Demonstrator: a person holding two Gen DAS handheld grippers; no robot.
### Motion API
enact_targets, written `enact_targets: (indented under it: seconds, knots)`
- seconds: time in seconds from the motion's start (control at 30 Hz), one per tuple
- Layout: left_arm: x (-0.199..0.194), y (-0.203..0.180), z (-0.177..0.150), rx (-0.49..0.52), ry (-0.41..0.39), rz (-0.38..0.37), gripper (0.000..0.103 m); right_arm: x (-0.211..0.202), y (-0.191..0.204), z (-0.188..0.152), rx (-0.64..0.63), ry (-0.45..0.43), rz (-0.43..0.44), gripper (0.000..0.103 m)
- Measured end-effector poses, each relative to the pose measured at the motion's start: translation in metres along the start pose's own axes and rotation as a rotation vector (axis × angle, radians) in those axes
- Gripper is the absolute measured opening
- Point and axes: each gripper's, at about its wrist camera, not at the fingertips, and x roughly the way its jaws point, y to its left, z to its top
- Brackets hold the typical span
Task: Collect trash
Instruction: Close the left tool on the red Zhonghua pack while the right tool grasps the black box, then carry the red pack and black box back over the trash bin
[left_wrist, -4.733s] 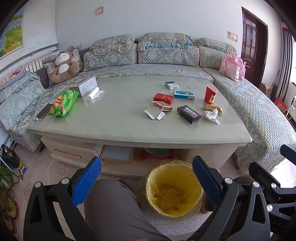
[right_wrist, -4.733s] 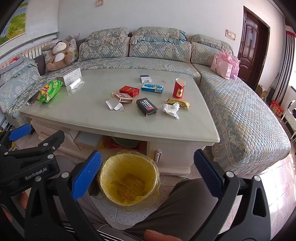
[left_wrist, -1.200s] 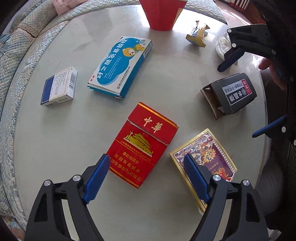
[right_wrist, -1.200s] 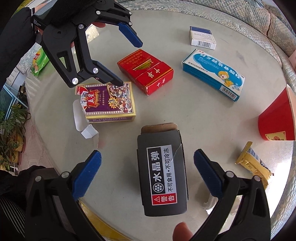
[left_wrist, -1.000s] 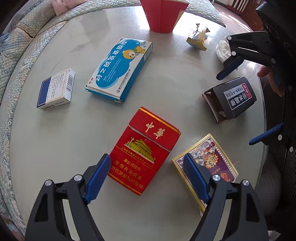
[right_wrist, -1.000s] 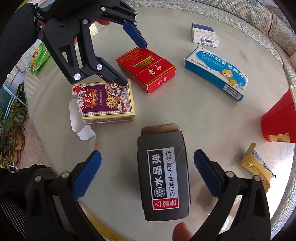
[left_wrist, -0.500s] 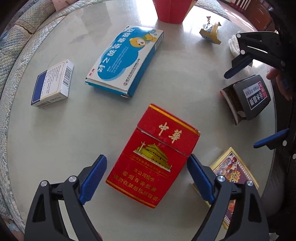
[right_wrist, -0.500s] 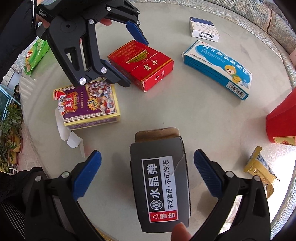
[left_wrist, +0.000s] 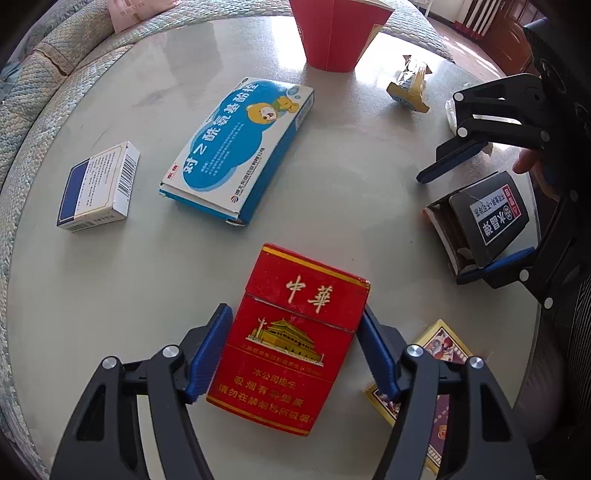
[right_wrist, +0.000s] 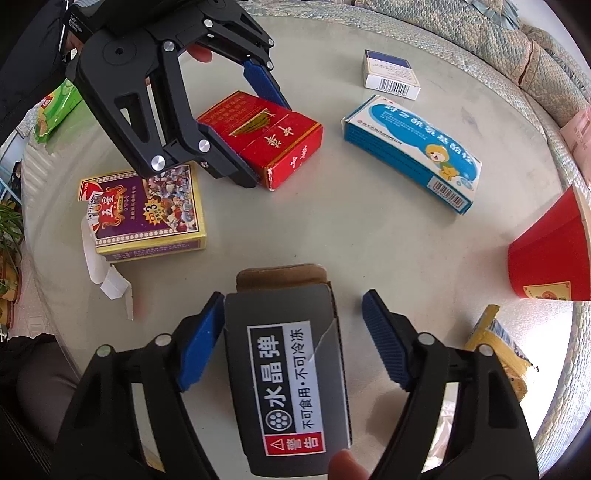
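My left gripper (left_wrist: 293, 345) is shut on the red cigarette pack (left_wrist: 291, 332), both pads against its sides, the pack flat on the pale table (left_wrist: 110, 295). It also shows in the right wrist view (right_wrist: 273, 136). My right gripper (right_wrist: 293, 332) is open around the black box (right_wrist: 291, 373) with the white label. Its left pad touches the box and its right pad stands a little apart from it. The same box shows in the left wrist view (left_wrist: 487, 218).
On the table lie a purple and yellow card box (right_wrist: 144, 214), a blue and white medicine box (left_wrist: 240, 147), a small blue and white box (left_wrist: 99, 186), a red paper cup (left_wrist: 340, 29), a yellow wrapper (left_wrist: 408, 88) and white card scraps (right_wrist: 110, 280). A sofa (left_wrist: 55, 77) curves behind.
My left gripper moved forward and closed onto the red cigarette pack. My right gripper narrowed around the black box, its left pad now touching it.
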Motion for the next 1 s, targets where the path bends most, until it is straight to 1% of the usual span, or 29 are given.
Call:
enact_targets:
  seconds: [0.03, 0.1, 0.23, 0.37, 0.47, 0.53, 0.57, 0.63, 0.67, 0.7, 0.73, 0.8, 0.83, 0.87, 0.97, 1.0]
  knots:
    - [-0.001, -0.001, -0.001, -0.005, 0.000, 0.001, 0.063, -0.001, -0.003, -0.001, 0.007, -0.002, -0.003, 0.062]
    - [-0.001, -0.003, 0.000, -0.007, 0.000, 0.004, 0.062, -0.002, -0.004, -0.002, 0.005, -0.008, -0.005, 0.053]
    - [-0.003, -0.006, -0.011, -0.027, -0.016, 0.010, 0.061, -0.003, -0.005, -0.001, 0.002, -0.015, -0.016, 0.053]
    - [0.002, -0.003, -0.005, -0.055, -0.036, 0.016, 0.060, -0.011, 0.008, -0.003, 0.011, -0.018, -0.018, 0.052]
    - [0.001, 0.001, -0.002, -0.076, -0.035, 0.028, 0.059, -0.015, 0.014, -0.005, 0.010, -0.018, -0.018, 0.052]
    - [-0.004, -0.006, -0.010, -0.096, -0.030, 0.033, 0.059, -0.019, 0.015, -0.007, 0.013, -0.020, -0.011, 0.052]
    - [-0.005, -0.006, -0.012, -0.102, -0.029, 0.046, 0.059, -0.021, 0.017, -0.008, 0.010, -0.025, -0.016, 0.052]
    - [-0.007, -0.005, -0.014, -0.120, -0.025, 0.049, 0.059, -0.026, 0.018, -0.008, 0.010, -0.034, -0.008, 0.052]
    - [-0.011, -0.008, -0.016, -0.127, -0.028, 0.056, 0.059, -0.029, 0.018, -0.008, 0.011, -0.040, -0.007, 0.052]
    - [-0.015, -0.010, -0.018, -0.136, -0.030, 0.047, 0.059, -0.033, 0.020, -0.008, 0.009, -0.045, -0.007, 0.052]
    - [-0.020, -0.011, -0.019, -0.138, -0.040, 0.061, 0.059, -0.037, 0.021, -0.008, 0.010, -0.051, -0.007, 0.052]
    - [-0.028, -0.015, -0.017, -0.154, -0.044, 0.062, 0.059, -0.045, 0.022, -0.009, 0.010, -0.060, -0.010, 0.052]
    - [-0.033, -0.017, -0.018, -0.157, -0.051, 0.078, 0.059, -0.049, 0.023, -0.010, 0.013, -0.066, -0.008, 0.052]
    - [-0.038, -0.020, -0.019, -0.166, -0.051, 0.070, 0.059, -0.054, 0.024, -0.010, 0.015, -0.070, -0.004, 0.052]
    - [-0.057, -0.033, -0.025, -0.174, -0.067, 0.072, 0.059, -0.069, 0.030, -0.015, 0.016, -0.088, -0.005, 0.052]
    - [-0.062, -0.038, -0.027, -0.180, -0.073, 0.083, 0.059, -0.074, 0.032, -0.017, 0.018, -0.094, -0.002, 0.052]
